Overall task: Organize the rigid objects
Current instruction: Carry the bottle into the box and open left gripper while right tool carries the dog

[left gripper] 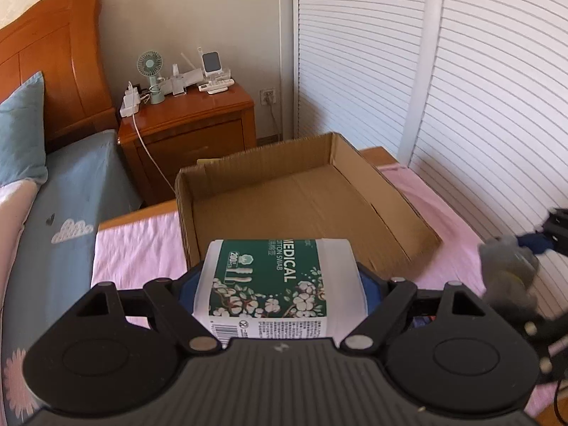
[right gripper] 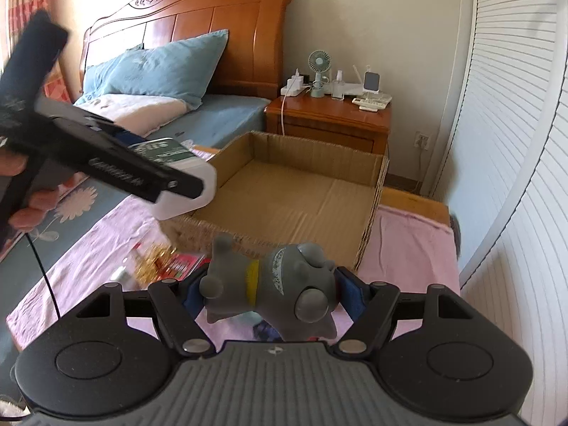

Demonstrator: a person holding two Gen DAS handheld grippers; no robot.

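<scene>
Left wrist: swab box point(left gripper: 277, 284) clamped inside left claw point(left gripper: 280, 284).

Wooden nightstand point(left gripper: 198, 120) (small green fan point(left gripper: 151, 71) atop), blue pillow point(right gripper: 167, 67), louvred doors point(left gripper: 461, 88).

Both wrist views look steeply down along their claws, close above the pink-covered surface point(left gripper: 135, 245). Each faces the open cardboard box point(left gripper: 301, 191), nightstand point(right gripper: 330, 120) and headboard beyond.
</scene>
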